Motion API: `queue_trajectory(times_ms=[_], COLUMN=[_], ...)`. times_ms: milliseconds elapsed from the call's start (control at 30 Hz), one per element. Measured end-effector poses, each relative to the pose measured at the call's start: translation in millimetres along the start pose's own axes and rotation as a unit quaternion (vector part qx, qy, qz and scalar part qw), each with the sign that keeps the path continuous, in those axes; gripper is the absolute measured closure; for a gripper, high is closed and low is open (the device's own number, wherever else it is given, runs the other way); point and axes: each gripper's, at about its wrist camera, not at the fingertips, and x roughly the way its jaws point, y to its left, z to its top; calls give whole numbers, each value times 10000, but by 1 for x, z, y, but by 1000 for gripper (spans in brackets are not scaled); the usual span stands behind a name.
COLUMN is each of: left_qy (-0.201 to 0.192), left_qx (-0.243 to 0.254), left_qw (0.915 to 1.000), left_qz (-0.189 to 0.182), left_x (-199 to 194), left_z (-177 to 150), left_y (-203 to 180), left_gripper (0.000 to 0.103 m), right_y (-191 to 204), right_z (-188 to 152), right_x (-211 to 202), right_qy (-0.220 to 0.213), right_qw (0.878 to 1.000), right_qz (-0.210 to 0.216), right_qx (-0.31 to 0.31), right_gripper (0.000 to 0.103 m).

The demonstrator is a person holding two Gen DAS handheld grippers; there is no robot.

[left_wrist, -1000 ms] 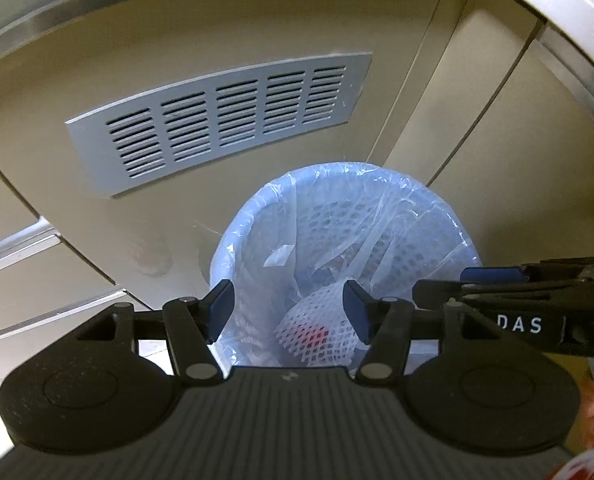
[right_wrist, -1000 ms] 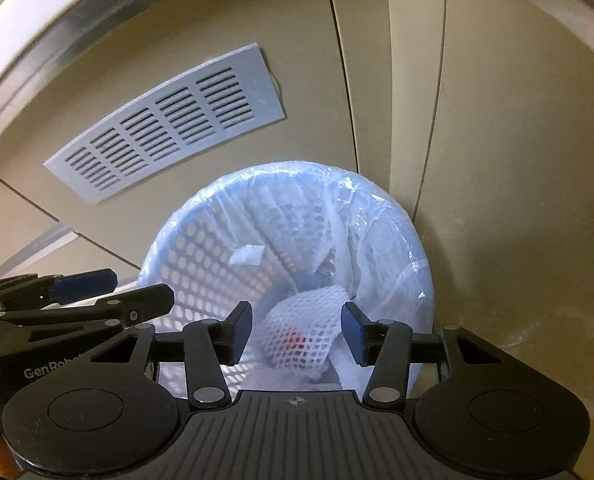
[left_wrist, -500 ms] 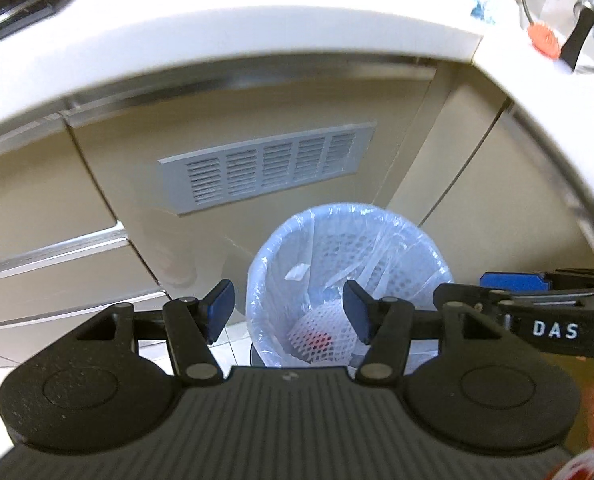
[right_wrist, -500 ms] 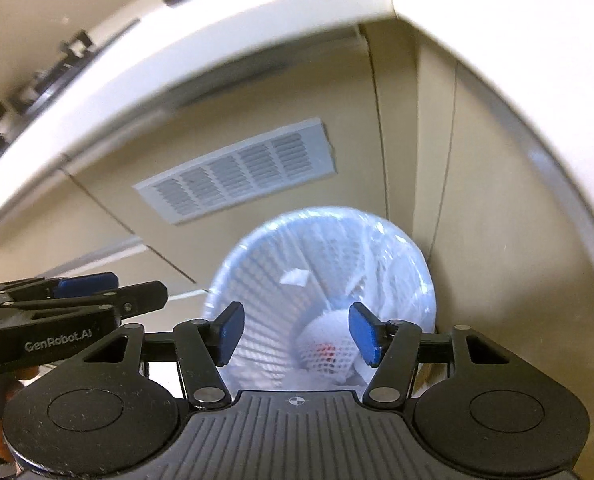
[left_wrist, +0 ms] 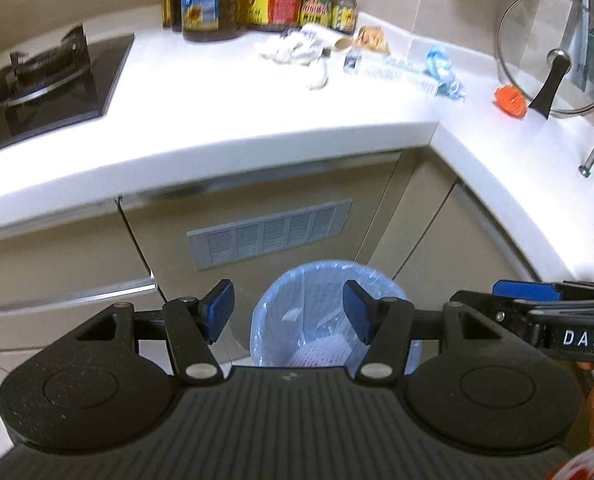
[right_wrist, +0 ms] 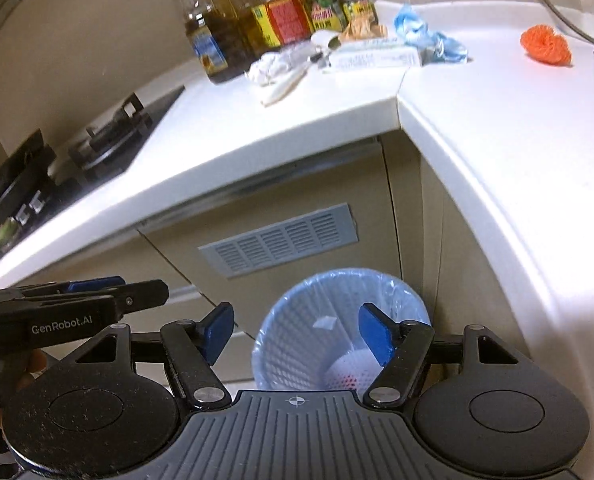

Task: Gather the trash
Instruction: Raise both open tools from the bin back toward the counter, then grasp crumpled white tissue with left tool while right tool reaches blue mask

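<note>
Trash, a white foam net w/ red inside (right_wrist: 347,372), lies in the blue bag-lined mesh bin (right_wrist: 297,332) by the beige cabinets. My left gripper (left_wrist: 289,314) is open & empty; right gripper's (right_wrist: 297,334) jaws are opening, nothing btwn them.

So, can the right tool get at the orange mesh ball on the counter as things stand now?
Probably yes. The right tool is empty, with its jaws opening, and the orange mesh ball lies alone on bare white counter, nothing beside it. It must rise above the counter edge first.

Lined blue bin (left_wrist: 293,320) on floor holds white foam netting (left_wrist: 321,354).
</note>
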Motion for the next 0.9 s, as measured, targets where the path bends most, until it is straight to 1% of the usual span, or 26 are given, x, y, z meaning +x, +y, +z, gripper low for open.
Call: queue_trajectory(times_ms=[200, 367, 733, 900], left_qy=[-236, -384, -664, -725], left_qx=[165, 321, 619, 768], left_qw=[9995, 9985, 9947, 9926], left_qz=[-99, -211, -477, -592], left_x=[-13, -8, 31, 58], left_z=[20, 42, 113, 145], left_y=[-5, -5, 7, 11], left_gripper=[46, 46, 46, 46], right_y=[-4, -12, -36, -45], right_z=[11, 29, 79, 99], right_x=[-15, -20, -18, -8], right_qy=[-205, -472, -1046, -1163], right_qw=[9997, 9981, 9884, 9836], right_qz=[-72, -337, -897, -1114], right_qx=[89, 217, 636, 808], right_gripper=[33, 33, 33, 33])
